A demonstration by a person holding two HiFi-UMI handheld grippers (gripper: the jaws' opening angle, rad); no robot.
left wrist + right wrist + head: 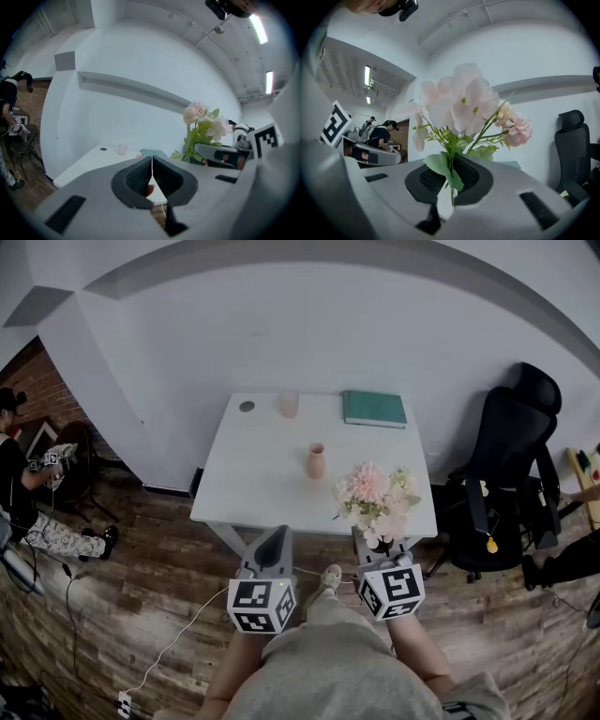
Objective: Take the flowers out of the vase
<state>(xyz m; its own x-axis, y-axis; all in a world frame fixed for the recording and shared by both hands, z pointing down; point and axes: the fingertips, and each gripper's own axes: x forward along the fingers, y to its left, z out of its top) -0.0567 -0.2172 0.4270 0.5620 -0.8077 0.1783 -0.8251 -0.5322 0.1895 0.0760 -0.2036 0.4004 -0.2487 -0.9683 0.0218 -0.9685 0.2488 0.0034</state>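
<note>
A bunch of pale pink and white flowers with green leaves hangs over the table's near right corner, clear of the small pink vase, which stands upright mid-table. My right gripper is shut on the stems. In the right gripper view the stems run up between the jaws and the blooms fill the middle. My left gripper sits at the table's front edge, left of the flowers, shut with nothing in it. The flowers also show at the right of the left gripper view.
On the white table at the back stand a pink cup, a green book and a small round dark thing. A black office chair is right of the table. A person sits far left.
</note>
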